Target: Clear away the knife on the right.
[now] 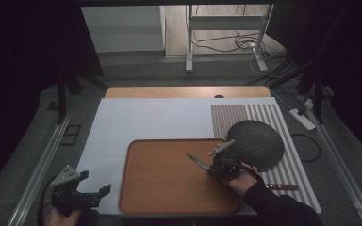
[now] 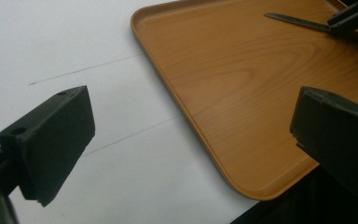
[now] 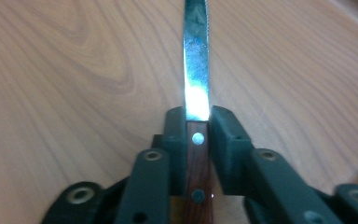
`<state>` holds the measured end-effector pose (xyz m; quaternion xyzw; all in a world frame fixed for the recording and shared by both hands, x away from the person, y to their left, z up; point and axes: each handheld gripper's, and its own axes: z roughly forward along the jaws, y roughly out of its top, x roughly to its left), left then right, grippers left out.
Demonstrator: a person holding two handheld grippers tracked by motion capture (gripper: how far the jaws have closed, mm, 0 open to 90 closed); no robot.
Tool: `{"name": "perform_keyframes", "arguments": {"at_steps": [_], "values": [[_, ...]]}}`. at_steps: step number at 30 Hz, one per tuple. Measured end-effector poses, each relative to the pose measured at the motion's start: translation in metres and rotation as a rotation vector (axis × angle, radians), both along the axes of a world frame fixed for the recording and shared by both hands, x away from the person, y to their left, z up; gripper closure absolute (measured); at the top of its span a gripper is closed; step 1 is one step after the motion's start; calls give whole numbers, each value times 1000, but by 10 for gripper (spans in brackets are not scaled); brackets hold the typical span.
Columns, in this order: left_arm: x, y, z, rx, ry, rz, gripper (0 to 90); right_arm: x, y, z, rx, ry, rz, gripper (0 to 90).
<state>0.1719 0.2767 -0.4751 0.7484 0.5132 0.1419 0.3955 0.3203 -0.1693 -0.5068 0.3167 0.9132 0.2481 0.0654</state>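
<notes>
A knife (image 1: 199,161) with a steel blade (image 3: 196,51) and a riveted wooden handle (image 3: 198,163) is clamped by its handle in my right gripper (image 1: 215,164), over the right part of a wooden tray (image 1: 169,188). The blade points left across the tray, low above it; in the left gripper view the knife blade (image 2: 296,21) shows at the top right. My left gripper (image 1: 99,193) is open at the table's front left corner, over the white mat (image 2: 74,46) beside the tray's rim (image 2: 186,121), with nothing between its jaws.
A dark round textured plate (image 1: 256,142) lies upside down on a striped placemat (image 1: 283,122) right of the tray. A second wooden-handled utensil (image 1: 283,187) lies on the placemat near the front. Beyond the table stand a metal frame and loose cables on the floor.
</notes>
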Motion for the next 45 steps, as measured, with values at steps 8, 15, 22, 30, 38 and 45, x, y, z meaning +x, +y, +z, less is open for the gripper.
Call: {"name": "perform_keyframes", "arguments": {"at_steps": [8,15,22,30,38,45], "values": [[1,0,0,0,2,1,6,0,8,19,36,-46,70,885],[1,0,0,1,2,-1,6,5,24,2,-25,0,122,892],[0,0,0,2,0,-3,6,15,9,0,-36,14,68,892],[1,-1,0,5,-2,-8,6,20,-21,2,-38,34,-14,892],[1,-1,0,6,-4,-10,6,22,-38,3,-39,60,-68,892],[2,-2,0,5,-2,-12,6,20,-36,6,-12,52,-56,815]]}}
